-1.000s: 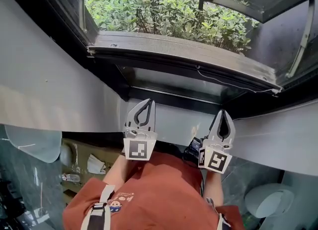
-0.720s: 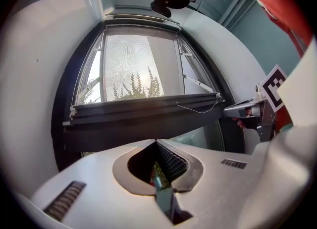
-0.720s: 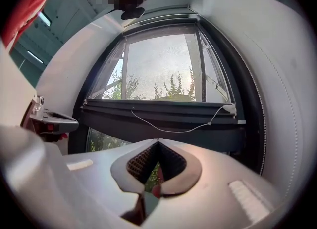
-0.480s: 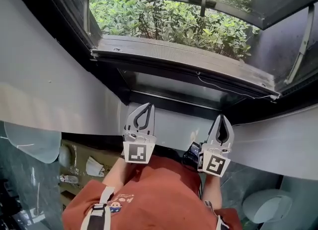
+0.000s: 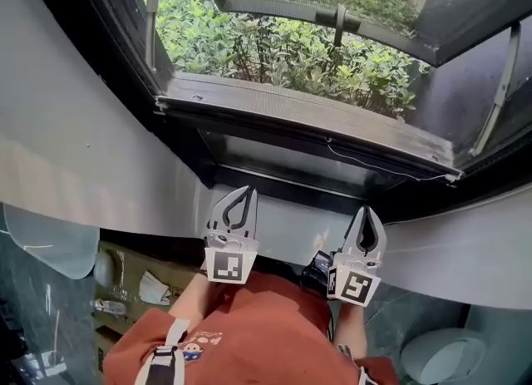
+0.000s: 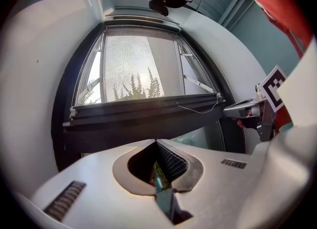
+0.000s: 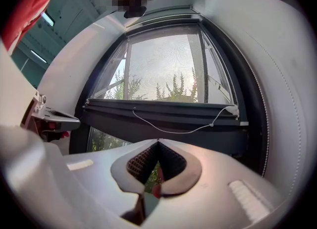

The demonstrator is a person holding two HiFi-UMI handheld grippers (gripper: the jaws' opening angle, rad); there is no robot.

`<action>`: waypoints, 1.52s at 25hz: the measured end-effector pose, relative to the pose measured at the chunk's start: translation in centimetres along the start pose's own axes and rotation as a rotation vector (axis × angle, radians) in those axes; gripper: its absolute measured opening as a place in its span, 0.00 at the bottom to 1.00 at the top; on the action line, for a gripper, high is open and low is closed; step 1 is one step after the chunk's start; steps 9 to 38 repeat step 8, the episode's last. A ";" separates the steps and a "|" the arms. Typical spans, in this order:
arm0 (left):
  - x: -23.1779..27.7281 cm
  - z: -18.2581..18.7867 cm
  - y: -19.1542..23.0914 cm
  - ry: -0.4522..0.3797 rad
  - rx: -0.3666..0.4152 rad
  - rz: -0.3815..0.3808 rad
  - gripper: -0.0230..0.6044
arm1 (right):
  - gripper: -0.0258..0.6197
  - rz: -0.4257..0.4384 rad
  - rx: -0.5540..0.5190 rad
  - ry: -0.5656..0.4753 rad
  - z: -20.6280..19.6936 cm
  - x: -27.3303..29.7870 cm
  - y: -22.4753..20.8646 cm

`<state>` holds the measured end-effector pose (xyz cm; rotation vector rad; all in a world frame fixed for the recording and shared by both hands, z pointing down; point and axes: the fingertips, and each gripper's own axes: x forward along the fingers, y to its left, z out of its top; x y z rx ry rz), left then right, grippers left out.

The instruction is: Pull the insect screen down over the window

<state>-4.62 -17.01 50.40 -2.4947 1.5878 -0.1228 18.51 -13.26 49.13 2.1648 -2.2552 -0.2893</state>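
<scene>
Two grey hand-held grippers, left [image 5: 250, 191] and right [image 5: 368, 209], each carrying a black-and-white square marker, hang with jaws closed and empty, clear of the grey mesh insect screen [image 7: 163, 65]. Its dark bottom rail [image 5: 307, 117] spans the black window frame [image 5: 100, 51] partway down, with a thin white cord [image 7: 171, 130] drooping beneath.

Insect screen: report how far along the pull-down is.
Done, apparently: mesh hangs down to the dark pull bar with its cord. In hand: nothing. The left gripper and right gripper hang short of the bar, tongs shut and empty. Left: glass below the bar is uncovered. If the screen should reach there, the bar needs another pull; I cannot tell.
</scene>
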 end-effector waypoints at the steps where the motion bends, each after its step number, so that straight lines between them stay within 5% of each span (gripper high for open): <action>1: 0.0 0.0 0.0 -0.002 -0.003 0.002 0.05 | 0.05 0.001 0.000 0.000 0.0 0.0 0.0; 38: -0.2 0.1 0.3 0.006 -0.014 0.016 0.05 | 0.05 0.002 -0.003 -0.005 0.2 0.1 -0.1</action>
